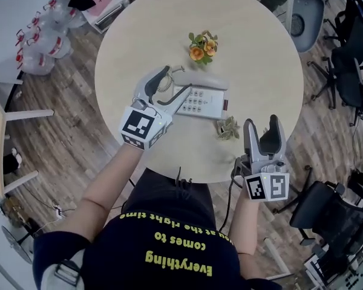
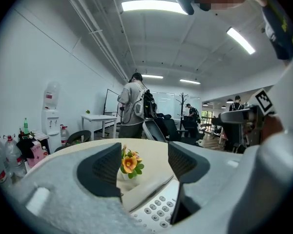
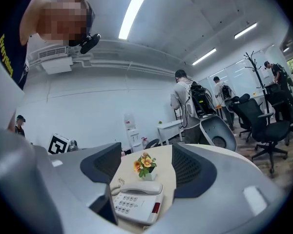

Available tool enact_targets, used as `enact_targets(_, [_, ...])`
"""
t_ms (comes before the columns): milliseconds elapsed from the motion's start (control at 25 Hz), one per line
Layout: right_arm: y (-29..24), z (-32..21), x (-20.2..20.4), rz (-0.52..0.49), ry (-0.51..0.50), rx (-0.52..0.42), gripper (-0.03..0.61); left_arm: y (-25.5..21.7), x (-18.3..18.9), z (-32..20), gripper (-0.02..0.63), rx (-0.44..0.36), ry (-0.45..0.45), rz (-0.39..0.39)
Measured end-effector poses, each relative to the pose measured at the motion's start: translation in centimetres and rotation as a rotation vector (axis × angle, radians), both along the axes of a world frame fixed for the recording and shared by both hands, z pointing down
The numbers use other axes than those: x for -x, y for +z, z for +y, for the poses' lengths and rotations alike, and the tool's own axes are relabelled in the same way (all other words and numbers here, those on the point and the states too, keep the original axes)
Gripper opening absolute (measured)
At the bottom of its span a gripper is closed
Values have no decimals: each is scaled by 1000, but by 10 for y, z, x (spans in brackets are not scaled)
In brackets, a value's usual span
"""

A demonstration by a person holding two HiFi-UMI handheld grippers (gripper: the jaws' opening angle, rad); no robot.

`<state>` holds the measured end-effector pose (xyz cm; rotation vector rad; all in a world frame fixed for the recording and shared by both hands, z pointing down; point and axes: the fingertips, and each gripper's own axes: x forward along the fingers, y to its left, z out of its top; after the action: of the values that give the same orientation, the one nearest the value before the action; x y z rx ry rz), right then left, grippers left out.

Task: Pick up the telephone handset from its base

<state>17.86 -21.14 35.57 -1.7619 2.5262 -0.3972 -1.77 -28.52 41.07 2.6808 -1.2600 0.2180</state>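
Honestly, with my left claw [image 1: 168, 87] spread above the handset [image 1: 199, 80] and my right claw [image 1: 263, 132] open, a skewed pinch could drag the base [image 1: 201, 106].

1. In the head view, the left gripper [image 1: 176, 81] lies over the left end of the telephone [image 1: 215, 107]. That end of the handset [image 1: 202, 80] and much of the coiled cord [image 1: 164, 83] are behind its jaws.
2. The print on the keypad [image 1: 195, 101] is too small to read.
3. In the left gripper view, the jaws and the bottom edge cut the telephone down to a strip of handset and some keys. One jaw hides part of the flower pot [image 2: 125, 177].
4. In the right gripper view, a jaw covers the telephone's left side.
5. The small plant [image 1: 228, 128] on the tabletop [image 1: 260, 59] is too small to make out its container.
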Motion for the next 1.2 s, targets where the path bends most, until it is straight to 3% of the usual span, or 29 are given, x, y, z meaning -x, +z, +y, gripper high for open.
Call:
enact_targets(320, [23, -6, -4, -10, 20, 55, 319, 46, -32, -25, 287, 68, 165, -53])
enact_targets(720, [33, -14, -2, -23, 10, 89, 319, 113, -64, -41, 287, 159, 396, -213])
enact_targets(1080, [41, -17, -8, -25, 21, 111, 321, 147, -77, -40, 287, 211, 504, -312])
enact_targets(1200, [44, -15, -10, -29, 25, 116, 321, 158, -77, -42, 295, 272, 513, -305])
